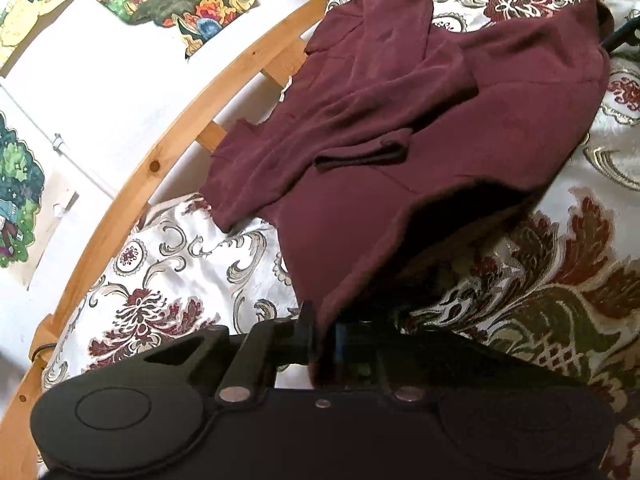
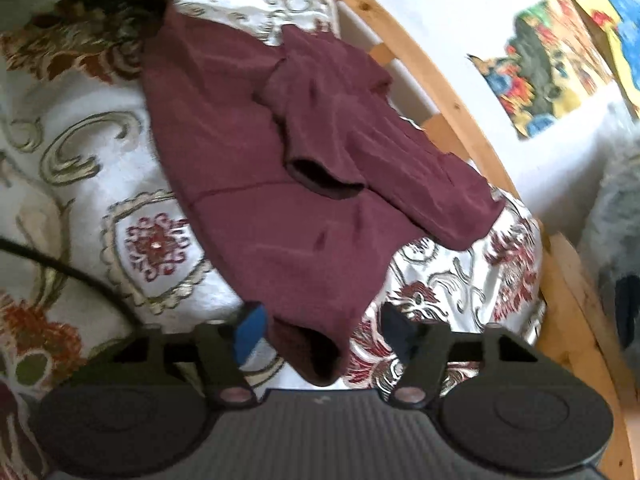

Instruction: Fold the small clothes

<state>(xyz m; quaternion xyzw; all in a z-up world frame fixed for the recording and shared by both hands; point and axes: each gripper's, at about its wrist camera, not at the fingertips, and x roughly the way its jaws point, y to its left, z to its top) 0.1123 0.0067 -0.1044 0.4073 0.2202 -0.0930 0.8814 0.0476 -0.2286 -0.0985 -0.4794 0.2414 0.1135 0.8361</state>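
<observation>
A maroon long-sleeved top (image 1: 400,120) lies spread on the patterned bedspread, one sleeve folded across its body. My left gripper (image 1: 324,344) is shut on a corner of its hem, and the fabric rises from the bed into the closed jaws. In the right wrist view the same top (image 2: 260,160) runs down to another hem corner, which hangs between the fingers of my right gripper (image 2: 324,336). The blue-padded left finger (image 2: 250,332) is at the cloth. The right finger (image 2: 396,332) stands clear of it, so the jaws are partly open.
The white bedspread (image 1: 180,260) with red and gold flowers covers the bed. A curved wooden bed rail (image 1: 160,152) runs along its far side. Behind it is a white wall with colourful pictures (image 1: 180,4). A black cable (image 2: 60,268) crosses the bedspread near my right gripper.
</observation>
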